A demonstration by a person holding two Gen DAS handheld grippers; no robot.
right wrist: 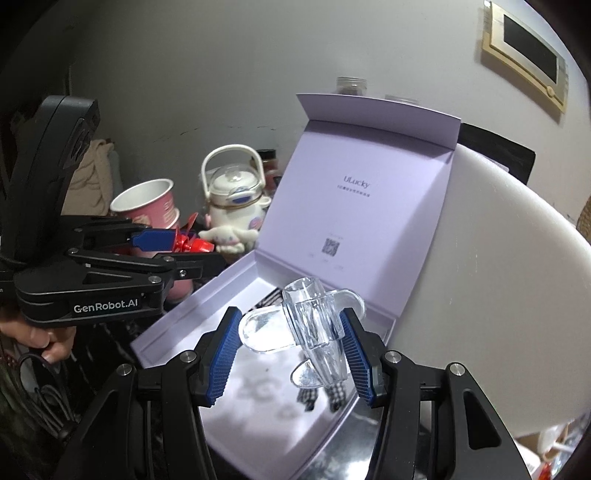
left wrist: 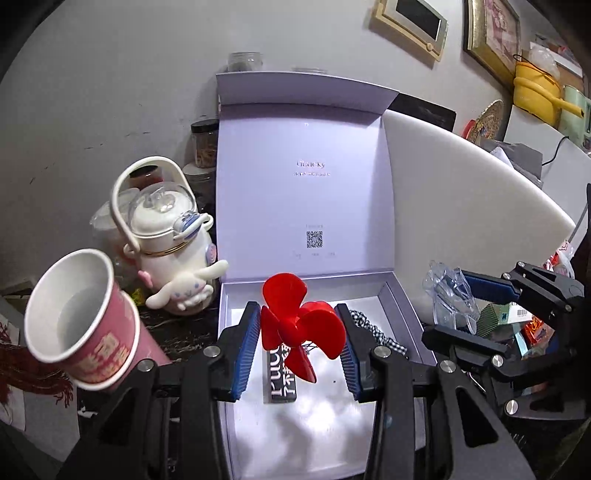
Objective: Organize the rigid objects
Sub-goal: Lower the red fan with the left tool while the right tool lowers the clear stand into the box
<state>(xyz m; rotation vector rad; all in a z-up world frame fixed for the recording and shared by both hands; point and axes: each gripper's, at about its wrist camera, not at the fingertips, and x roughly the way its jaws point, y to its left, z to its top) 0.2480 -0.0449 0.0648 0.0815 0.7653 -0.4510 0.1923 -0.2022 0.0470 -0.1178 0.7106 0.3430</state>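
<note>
A plain grey-white wall (left wrist: 110, 92) fills the background, marked with faint scuffs. High on the wall to the right hangs a cream picture frame (left wrist: 412, 22) around a dark panel, with a gold-framed picture (left wrist: 493, 33) just beside it. Further right, a yellow pot (left wrist: 535, 90) with a long handle sits on a white shelf (left wrist: 535, 129) next to a pale green container (left wrist: 576, 110). A large white curved board (left wrist: 461, 192) leans below them. The dark, marbled tabletop (left wrist: 184, 336) is dim, while light falls brighter at the centre
</note>
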